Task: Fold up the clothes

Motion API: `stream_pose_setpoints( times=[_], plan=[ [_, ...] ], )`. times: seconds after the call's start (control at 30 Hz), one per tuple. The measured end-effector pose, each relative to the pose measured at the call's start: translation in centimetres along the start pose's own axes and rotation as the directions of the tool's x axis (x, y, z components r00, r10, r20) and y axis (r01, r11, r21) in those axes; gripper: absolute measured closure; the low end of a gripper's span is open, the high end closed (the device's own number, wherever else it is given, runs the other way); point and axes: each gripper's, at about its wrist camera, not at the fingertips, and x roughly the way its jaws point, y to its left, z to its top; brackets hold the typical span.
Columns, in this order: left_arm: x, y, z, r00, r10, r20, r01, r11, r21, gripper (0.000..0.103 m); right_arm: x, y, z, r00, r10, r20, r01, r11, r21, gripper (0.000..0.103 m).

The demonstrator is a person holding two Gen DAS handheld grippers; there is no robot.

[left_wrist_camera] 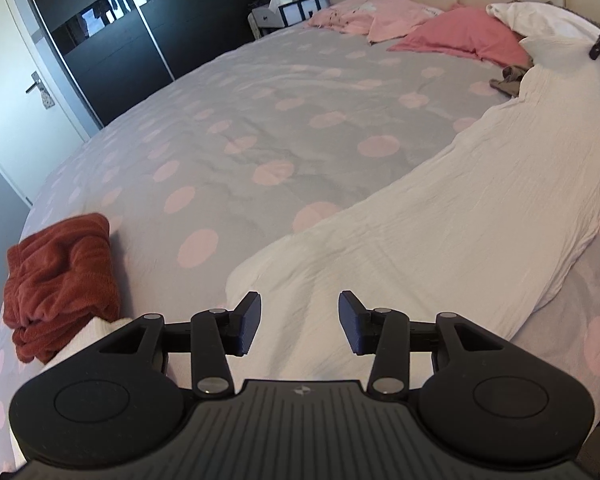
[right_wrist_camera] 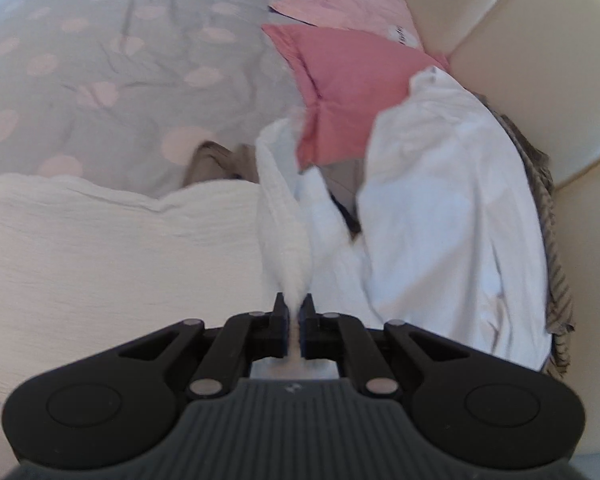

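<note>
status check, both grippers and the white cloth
Right gripper shut on long white crinkled garment, one end lifted. Left gripper open over its other end, not gripping. Loose white shirt and dark pink cloth crowd the lifted end.

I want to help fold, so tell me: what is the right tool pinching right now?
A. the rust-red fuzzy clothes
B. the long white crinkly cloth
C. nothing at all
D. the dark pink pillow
B: in the right wrist view the right tool is shut on a bunched strip of the white crinkly cloth, which stretches away from it across the bed.
</note>
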Motion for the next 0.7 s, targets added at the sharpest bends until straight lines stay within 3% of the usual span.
stream_pose_setpoints(
  times=[0.07, 0.2, 0.27, 0.33, 0.53, 0.7],
  plan=[
    [0.5, 0.3, -0.4, 1.000, 0.007, -0.024, -0.007, 1.000, -0.002, 0.062, 1.8, -2.1, -0.6, 0.999, -0.042, -0.030, 0.043, 0.998, 0.036, 0.097],
    [1.5, 0.4, -0.5, 0.998, 0.014, -0.056, -0.014, 1.000, 0.004, 0.062, 4.5, -4.3, -2.0, 0.997, -0.022, -0.070, 0.028, 0.996, 0.084, 0.095],
    [2.0, 0.2, -0.3, 0.998, 0.013, -0.066, -0.013, 1.000, 0.010, 0.062, 5.4, -4.8, -2.5, 0.996, -0.016, -0.088, 0.025, 0.995, 0.097, 0.087],
    [2.3, -0.1, -0.1, 0.997, 0.009, -0.070, -0.008, 1.000, 0.024, 0.062, 5.7, -5.4, -2.8, 0.995, -0.022, -0.098, 0.033, 0.992, 0.118, 0.071],
    [3.2, -1.4, 0.8, 0.997, -0.006, -0.075, 0.012, 0.997, 0.075, 0.062, 6.4, -6.9, -4.5, 0.989, 0.054, -0.140, -0.019, 0.970, 0.241, 0.071],
    [3.5, -2.1, 1.2, 0.997, -0.013, -0.075, 0.021, 0.994, 0.106, 0.062, 7.2, -8.6, -6.6, 0.980, 0.148, -0.131, -0.085, 0.915, 0.395, 0.071]
  ],
)
